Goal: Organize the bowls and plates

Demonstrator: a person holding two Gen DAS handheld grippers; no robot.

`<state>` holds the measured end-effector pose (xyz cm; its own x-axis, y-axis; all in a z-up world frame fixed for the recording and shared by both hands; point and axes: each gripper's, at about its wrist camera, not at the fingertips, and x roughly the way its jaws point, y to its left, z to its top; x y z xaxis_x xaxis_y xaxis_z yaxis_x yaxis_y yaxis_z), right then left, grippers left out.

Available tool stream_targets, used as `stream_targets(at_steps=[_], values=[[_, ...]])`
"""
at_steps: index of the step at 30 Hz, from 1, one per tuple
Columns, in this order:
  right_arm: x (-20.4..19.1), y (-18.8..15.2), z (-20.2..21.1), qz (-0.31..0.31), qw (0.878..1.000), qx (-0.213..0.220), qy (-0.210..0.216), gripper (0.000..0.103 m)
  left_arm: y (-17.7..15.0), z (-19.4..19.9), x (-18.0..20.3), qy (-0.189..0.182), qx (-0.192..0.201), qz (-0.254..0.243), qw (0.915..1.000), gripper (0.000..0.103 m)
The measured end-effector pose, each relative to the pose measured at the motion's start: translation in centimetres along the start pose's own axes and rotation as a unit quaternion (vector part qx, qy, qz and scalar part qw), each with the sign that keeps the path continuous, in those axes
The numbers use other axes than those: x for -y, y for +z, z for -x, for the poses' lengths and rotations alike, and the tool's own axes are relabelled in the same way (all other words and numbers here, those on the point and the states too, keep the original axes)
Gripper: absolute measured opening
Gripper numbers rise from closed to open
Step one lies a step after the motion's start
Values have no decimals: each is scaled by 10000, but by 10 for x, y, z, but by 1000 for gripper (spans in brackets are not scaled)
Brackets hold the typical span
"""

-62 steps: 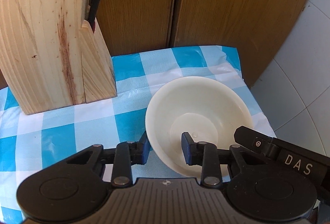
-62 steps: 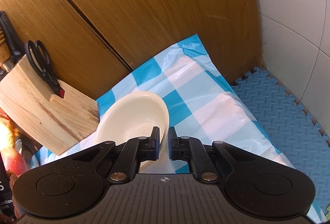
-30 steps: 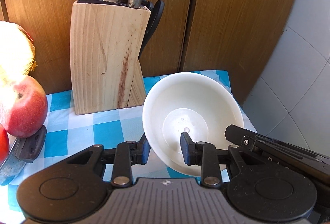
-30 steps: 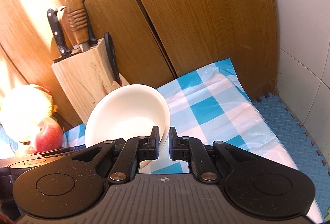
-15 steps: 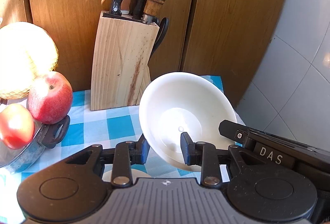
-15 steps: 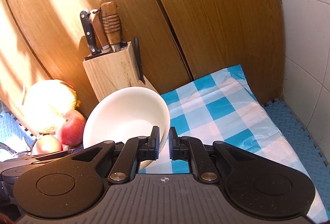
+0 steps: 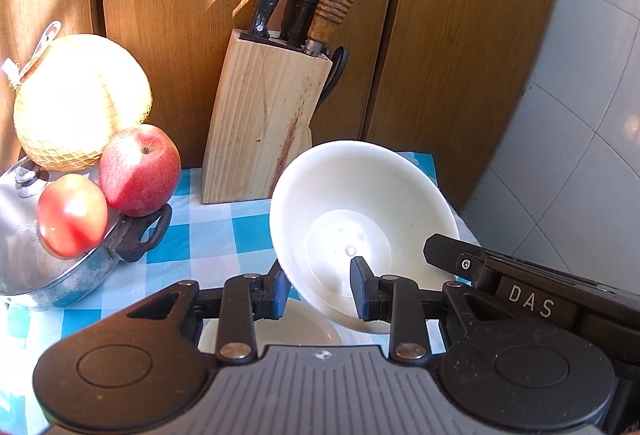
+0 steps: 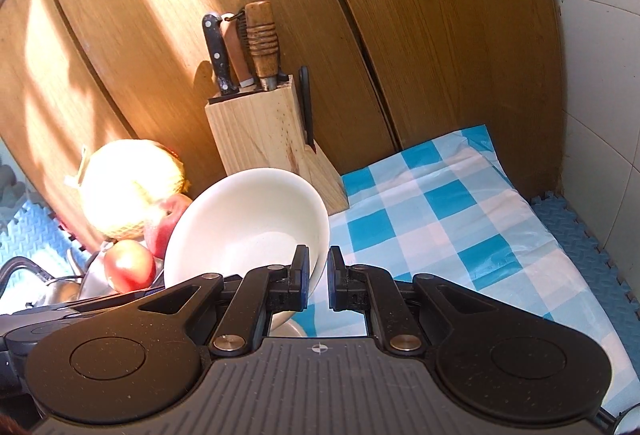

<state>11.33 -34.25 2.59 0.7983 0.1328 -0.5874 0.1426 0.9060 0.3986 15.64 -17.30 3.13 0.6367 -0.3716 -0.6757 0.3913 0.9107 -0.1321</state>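
A white bowl [image 7: 360,211] hangs tilted above the blue-checked tablecloth [image 7: 208,235], held from two sides. My left gripper [image 7: 318,289] grips its near wall: one finger [image 7: 276,291] presses the outside, the other [image 7: 362,287] sits inside. From the right comes my right gripper [image 8: 318,277], pinched shut on the rim of the bowl [image 8: 248,227]; its black body [image 7: 520,295] shows in the left wrist view. Under the left gripper a cream dish [image 7: 280,331] lies on the cloth, mostly hidden.
A wooden knife block [image 7: 264,123] stands against brown cabinet doors [image 7: 460,55]. To its left are a lidded steel pot [image 7: 48,275], two red apples [image 7: 140,171], and a netted melon [image 7: 80,99]. White tiles [image 7: 580,155] lie right; blue foam mat [image 8: 580,255] borders the cloth.
The bowl has come up off the cloth between both grippers and been carried back and leftwards. The knife block has receded, and the pot and fruit have come into view.
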Motion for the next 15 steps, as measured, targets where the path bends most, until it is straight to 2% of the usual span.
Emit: stream_targets(at_steps=[15], values=[[-27,-23,26,159,9995,-2,260,15,-19,46,-16,154,303,27,9994,25]])
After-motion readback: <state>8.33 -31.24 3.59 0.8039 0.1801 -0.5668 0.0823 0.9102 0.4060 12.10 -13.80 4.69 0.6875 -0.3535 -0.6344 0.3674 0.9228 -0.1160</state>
